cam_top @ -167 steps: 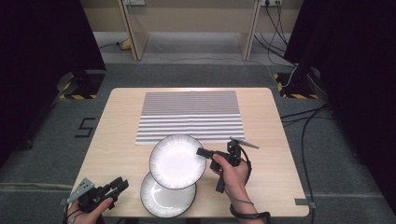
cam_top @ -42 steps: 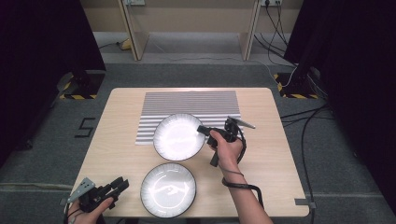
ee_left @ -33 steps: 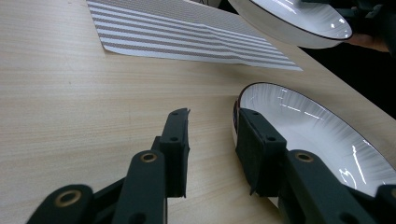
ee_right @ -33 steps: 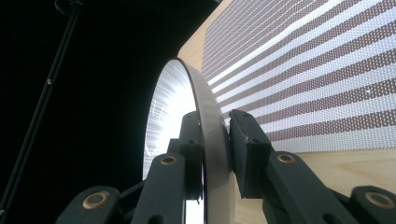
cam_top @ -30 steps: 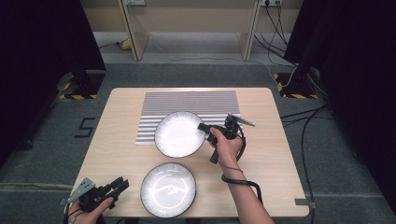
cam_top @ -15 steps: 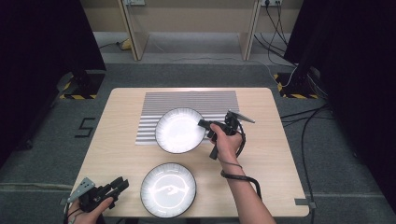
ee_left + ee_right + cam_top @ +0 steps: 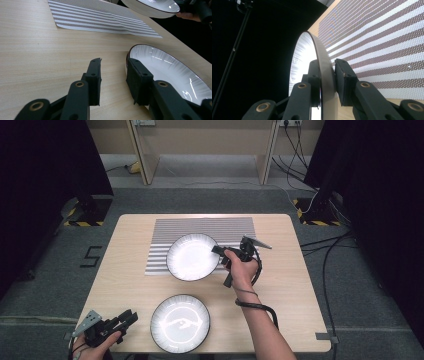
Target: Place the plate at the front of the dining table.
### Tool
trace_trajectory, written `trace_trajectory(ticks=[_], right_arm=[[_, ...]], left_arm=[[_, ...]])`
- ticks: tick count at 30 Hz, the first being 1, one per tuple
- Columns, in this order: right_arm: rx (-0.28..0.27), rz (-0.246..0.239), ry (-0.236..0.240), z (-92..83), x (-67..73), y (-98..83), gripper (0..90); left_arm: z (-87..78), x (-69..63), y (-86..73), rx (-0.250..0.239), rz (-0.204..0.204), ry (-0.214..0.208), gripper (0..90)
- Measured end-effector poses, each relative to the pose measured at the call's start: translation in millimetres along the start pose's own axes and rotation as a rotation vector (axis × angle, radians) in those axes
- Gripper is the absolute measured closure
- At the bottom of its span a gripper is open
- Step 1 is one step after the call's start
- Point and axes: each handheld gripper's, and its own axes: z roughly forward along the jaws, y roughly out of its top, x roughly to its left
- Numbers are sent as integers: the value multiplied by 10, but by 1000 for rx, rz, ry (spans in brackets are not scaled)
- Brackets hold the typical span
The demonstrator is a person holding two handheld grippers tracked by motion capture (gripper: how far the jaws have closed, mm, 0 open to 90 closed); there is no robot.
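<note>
A white plate with a dark rim (image 7: 192,256) hangs tilted over the striped placemat (image 7: 200,227), and my right gripper (image 7: 218,251) is shut on its right rim. In the right gripper view the jaws (image 7: 327,72) pinch the plate's edge (image 7: 302,57), with the placemat (image 7: 382,45) behind. A second white plate (image 7: 180,322) lies flat near the table's front edge. My left gripper (image 7: 131,318) rests at the front left corner, open. In the left gripper view its jaws (image 7: 113,72) hold nothing, and the near plate (image 7: 170,72) lies just right of them.
The wooden table (image 7: 125,270) has bare wood to the left and right of the placemat. Black curtains stand at both sides, and cables run over the floor to the right (image 7: 330,245).
The right gripper has carried its plate from beside the near plate away from me and onto the placemat area, drifting slightly farther in the last second. The left gripper has stayed still.
</note>
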Motion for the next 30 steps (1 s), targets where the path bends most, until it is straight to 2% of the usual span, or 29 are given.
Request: trace_trajectory(ticks=[13, 21, 30], right_arm=[[-12, 17, -14, 63, 17, 106, 752], [-15, 12, -14, 99, 27, 149, 752], [-16, 34, -26, 146, -25, 180, 751]], left_arm=[[-1, 11, -4, -1, -5, 1, 637], [0, 15, -6, 0, -4, 0, 638], [4, 12, -10, 3, -5, -2, 639]])
